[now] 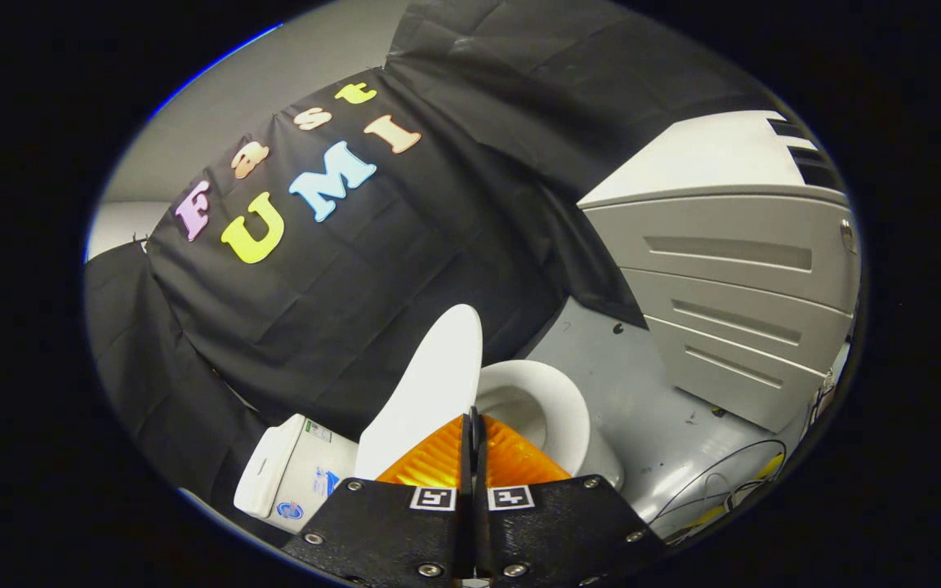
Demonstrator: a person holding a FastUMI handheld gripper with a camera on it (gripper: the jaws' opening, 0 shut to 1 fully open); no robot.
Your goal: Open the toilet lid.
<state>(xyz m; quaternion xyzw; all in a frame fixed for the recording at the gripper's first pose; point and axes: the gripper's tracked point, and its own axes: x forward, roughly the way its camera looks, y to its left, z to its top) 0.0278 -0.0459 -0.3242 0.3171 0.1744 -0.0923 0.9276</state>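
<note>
The gripper point(474, 425) is showing its two orange ribbed fingers point(430, 461) pressed flat against each other, closed with nothing between them, their tips pointing toward the toilet. Just ahead of the fingertips, the white toilet lid point(430, 392) is standing raised, tilted up off the bowl and leaning toward the tank side; whether the fingertips are touching its edge cannot be told. Beside the lid, the oval white seat and bowl point(556, 408) are lying open, with the hollow of the bowl visible beyond the fingers. The white tank point(295, 469), with its flat cover and a small printed mark on its front, is sitting on the other side of the lid, backed against the black cloth wall point(372, 269). The toilet is standing on a grey floor point(658, 416). Along the far edge of that floor, a grey drawer cabinet point(732, 278) with recessed handle slots is standing well apart from the bowl. Thin cables point(732, 474) are lying looped on the floor near the cabinet's lower corner.
</note>
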